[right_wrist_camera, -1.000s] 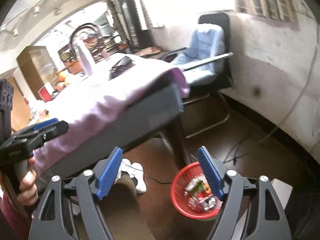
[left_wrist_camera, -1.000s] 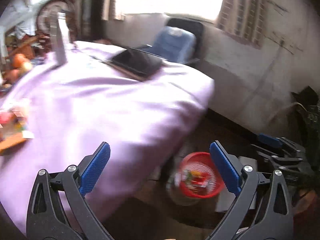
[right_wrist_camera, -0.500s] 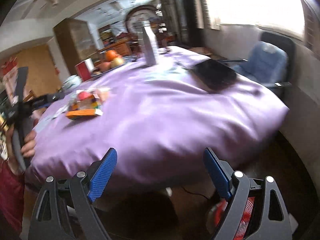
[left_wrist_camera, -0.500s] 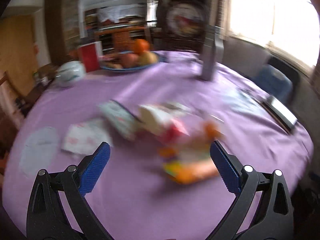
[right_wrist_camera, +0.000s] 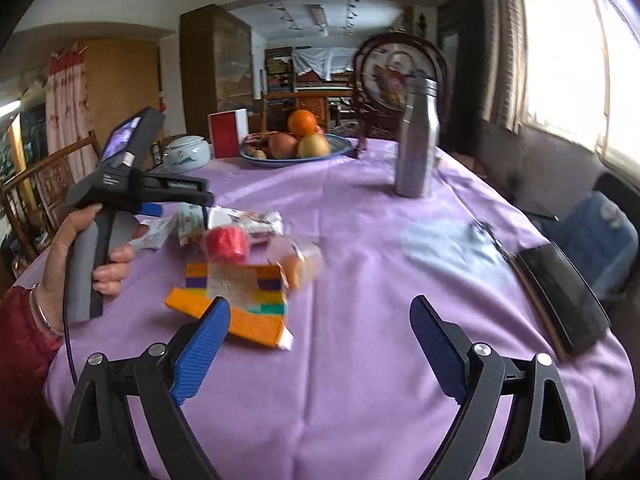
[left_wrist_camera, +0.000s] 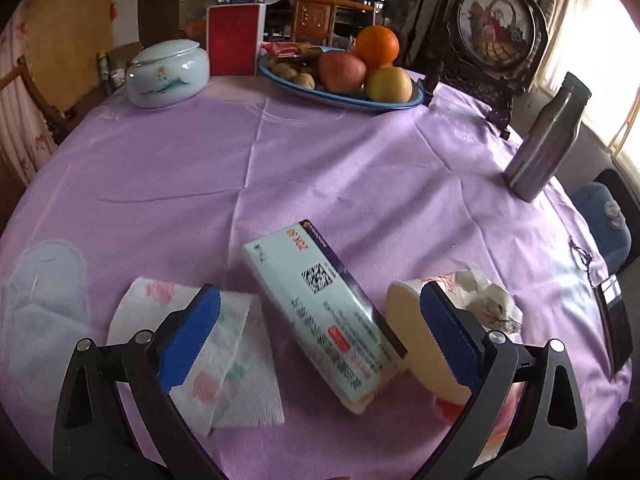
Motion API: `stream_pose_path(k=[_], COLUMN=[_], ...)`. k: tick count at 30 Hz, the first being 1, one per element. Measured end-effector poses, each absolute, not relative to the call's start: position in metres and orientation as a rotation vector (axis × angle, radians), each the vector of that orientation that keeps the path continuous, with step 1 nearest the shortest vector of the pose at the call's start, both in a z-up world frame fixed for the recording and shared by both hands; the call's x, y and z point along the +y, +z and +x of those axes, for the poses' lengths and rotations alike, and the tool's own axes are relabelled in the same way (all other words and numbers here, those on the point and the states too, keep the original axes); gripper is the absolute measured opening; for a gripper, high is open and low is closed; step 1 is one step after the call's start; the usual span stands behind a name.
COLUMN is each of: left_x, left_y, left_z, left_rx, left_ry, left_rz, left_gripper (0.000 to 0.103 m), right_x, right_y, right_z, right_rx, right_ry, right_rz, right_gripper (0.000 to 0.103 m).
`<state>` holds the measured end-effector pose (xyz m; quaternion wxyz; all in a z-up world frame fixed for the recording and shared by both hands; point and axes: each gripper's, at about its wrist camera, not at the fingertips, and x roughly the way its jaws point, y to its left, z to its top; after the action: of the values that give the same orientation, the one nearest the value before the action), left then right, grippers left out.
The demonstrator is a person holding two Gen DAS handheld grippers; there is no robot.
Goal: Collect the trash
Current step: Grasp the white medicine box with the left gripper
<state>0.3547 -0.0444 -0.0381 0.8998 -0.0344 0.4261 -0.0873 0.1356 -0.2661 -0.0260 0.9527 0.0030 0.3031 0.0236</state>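
Since a second ago: both views have swung off the floor and its red basket and onto the tabletop, where we now face the litter.
Left gripper (left_wrist_camera: 318,330): blue ribbed pads spread wide, hovering over the trash with nothing pinched; the long carton lies between them, untouched.
Right gripper (right_wrist_camera: 320,346): jaws opening, only bare cloth between them.
Left hand (right_wrist_camera: 94,248): we see it wrapped around the grey handle of the left tool.
Trash, left view: a long pale cardboard carton (left_wrist_camera: 326,312) with printed text and a square code lies flat; just left of it a soft embossed napkin (left_wrist_camera: 236,364) with pink flowers; to its right a yellow paper cup (left_wrist_camera: 412,332) on its side, touching the carton's end, with crumpled tissue (left_wrist_camera: 486,302) behind it.
Trash, right view: a flat orange striped box (right_wrist_camera: 240,300) near the left pad, and a red cap (right_wrist_camera: 227,244) beyond it.
Table (left_wrist_camera: 320,160): round, draped in creased lilac cloth.
Other things: a brushed steel bottle (left_wrist_camera: 546,140) upright; a blue-rimmed fruit plate (left_wrist_camera: 400,103); a glazed lidded jar (left_wrist_camera: 168,74).
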Motion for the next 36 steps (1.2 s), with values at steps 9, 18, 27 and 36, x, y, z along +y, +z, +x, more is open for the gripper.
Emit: stream_pose_path(k=[9, 18, 27, 36], left_x=[-0.058, -0.038, 0.002, -0.050], left_y=[-0.047, -0.042, -0.020, -0.047], left_z=[0.374, 0.368, 0.357, 0.363], left_rx=[0.913, 0.905, 0.877, 0.991], left_ry=[-0.209, -0.033, -0.191, -0.370], left_rz=[0.000, 0.133, -0.144, -0.054], left_gripper=[0.097, 0.096, 0.096, 0.090], right_x=[-0.272, -0.282, -0.284, -0.284], right_y=[-0.034, -0.050, -0.053, -0.053], right_z=[0.152, 0.172, 0.174, 0.174], right_rx=[0.621, 0.746, 0.772, 0.774], right_ry=[0.071, 0.094, 0.117, 0.127], right_rz=[0.106, 0.198, 0.220, 0.225], right_gripper=[0.096, 0.096, 0.096, 0.096])
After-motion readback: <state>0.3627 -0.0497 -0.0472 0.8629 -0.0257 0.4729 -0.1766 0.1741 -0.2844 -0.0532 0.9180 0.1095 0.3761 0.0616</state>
